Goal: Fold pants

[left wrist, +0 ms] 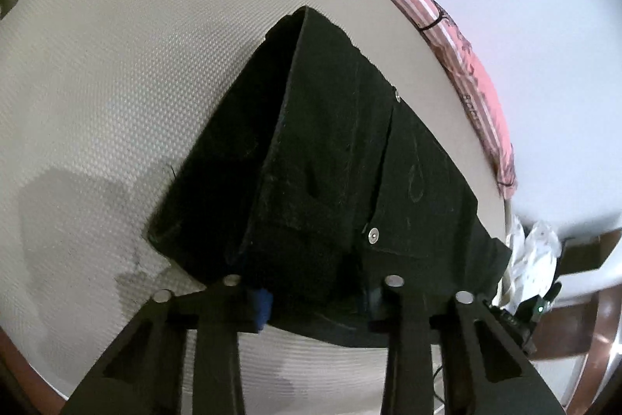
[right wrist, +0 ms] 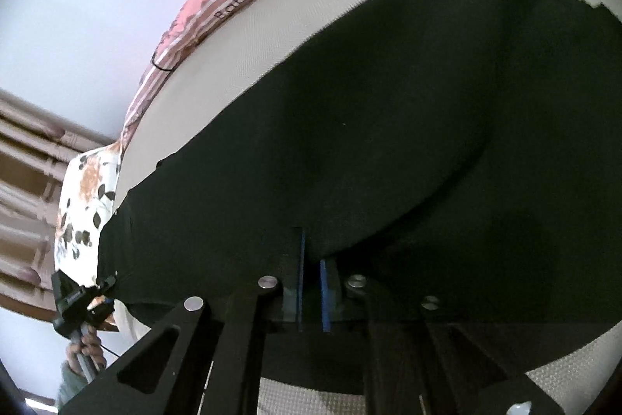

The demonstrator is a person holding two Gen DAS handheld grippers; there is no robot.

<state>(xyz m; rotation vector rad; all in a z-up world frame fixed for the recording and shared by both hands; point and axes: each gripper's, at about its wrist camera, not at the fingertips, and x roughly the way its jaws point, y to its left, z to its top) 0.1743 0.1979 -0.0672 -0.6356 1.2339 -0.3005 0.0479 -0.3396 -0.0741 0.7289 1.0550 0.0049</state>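
The black pants (left wrist: 334,158) lie spread on a beige textured mattress (left wrist: 101,96), 2 silver snap buttons (left wrist: 373,235) showing near the waist. The left claw (left wrist: 317,298) pinches the near edge of the fabric. The right claw (right wrist: 311,292) is pressed nearly together on a fold of the same pants. A pink striped blanket (left wrist: 478,80) runs along the mattress's far edge.

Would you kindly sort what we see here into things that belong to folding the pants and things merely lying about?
Belongs to the job:
black pants
left gripper
right gripper
textured mattress surface

Just lying about:
pink striped baby blanket
floral cloth
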